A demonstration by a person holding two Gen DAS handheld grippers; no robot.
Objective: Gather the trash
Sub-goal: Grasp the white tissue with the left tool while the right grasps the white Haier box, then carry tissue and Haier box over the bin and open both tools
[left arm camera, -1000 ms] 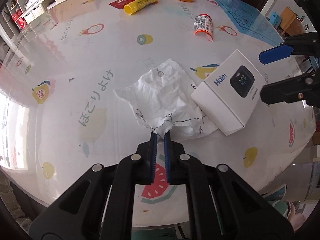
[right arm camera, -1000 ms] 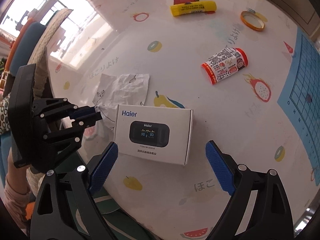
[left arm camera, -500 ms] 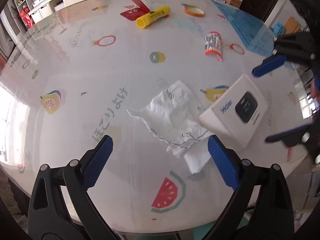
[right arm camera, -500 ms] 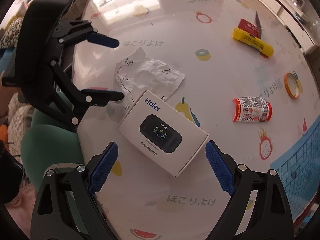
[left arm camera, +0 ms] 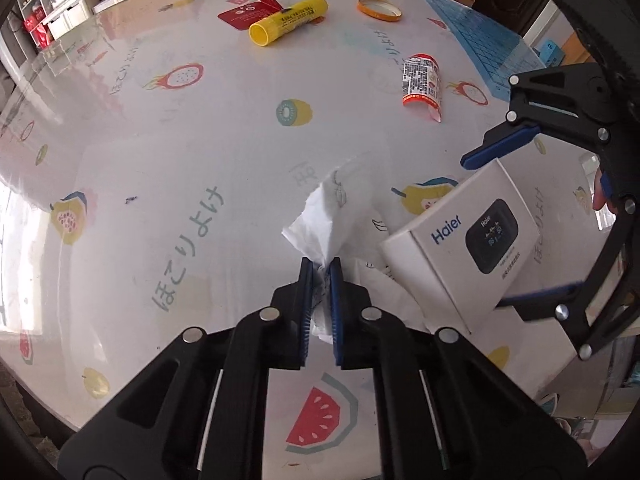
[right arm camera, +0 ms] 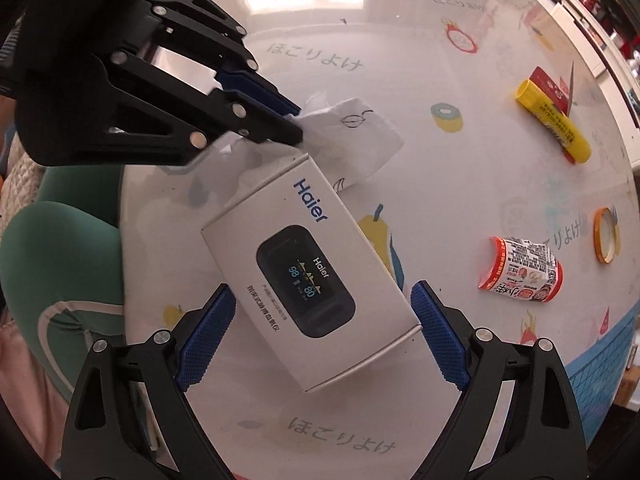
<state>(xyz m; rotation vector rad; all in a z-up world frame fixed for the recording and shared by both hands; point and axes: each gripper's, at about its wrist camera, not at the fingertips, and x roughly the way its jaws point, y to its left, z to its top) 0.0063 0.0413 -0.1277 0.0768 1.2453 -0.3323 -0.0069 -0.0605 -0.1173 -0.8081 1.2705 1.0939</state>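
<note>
1. crumpled white tissue (left arm camera: 328, 216) lies on the worktop (left arm camera: 200, 128) just beside the white haier box (left arm camera: 460, 248), part of it tucked under the box's near edge; its bunched end is pinched between the blue pads of the left gripper (left arm camera: 320, 268).
2. left fingers (left arm camera: 306, 280) are nearly together with the tissue squeezed between them. half a second ago they stood wide apart above the paper, so they have just been closing; the tissue, then spread flat, is now pulled up into a peak.
3. right gripper (right arm camera: 320, 320) hangs over the haier box with its fingers (right arm camera: 208, 328) spread wide, one on each long side of the box. its jaws have just been closing a little, the box between them, yet neither pad visibly presses on the cardboard, so nothing is held.
4. compared with a second ago, the box sits turned in the right wrist view, its long side now running away from the camera, and the pads sit closer to the box's sides.
5. farther across the worktop lie a yellow glue stick (left arm camera: 288, 20) against a red card (left arm camera: 248, 10), an orange tape ring (left arm camera: 378, 8) and a curled red-and-white label (left arm camera: 422, 80), all well apart from both grippers and lying where they did a second ago.
</note>
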